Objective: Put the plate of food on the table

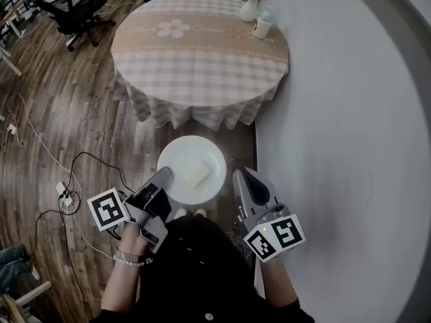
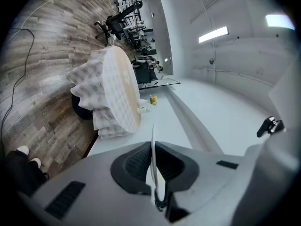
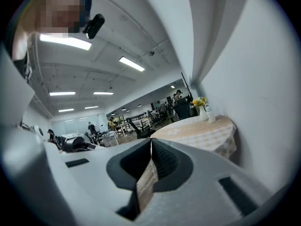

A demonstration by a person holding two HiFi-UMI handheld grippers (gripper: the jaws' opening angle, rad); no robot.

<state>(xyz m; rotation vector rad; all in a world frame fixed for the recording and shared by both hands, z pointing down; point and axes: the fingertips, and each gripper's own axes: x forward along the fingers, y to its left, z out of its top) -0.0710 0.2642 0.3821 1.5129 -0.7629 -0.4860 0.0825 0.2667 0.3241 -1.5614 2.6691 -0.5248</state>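
The head view looks steeply down from above, the round table (image 1: 202,66) ahead. Each gripper view sits close behind its jaws, the left rolled sideways; all three share that table.

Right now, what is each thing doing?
Plate: held by its rim, not yet on the table.
Food: lying on the plate.
Left hand-held gripper: shut on the plate.
Right hand-held gripper: shut, empty.
Vase: upright on the table.
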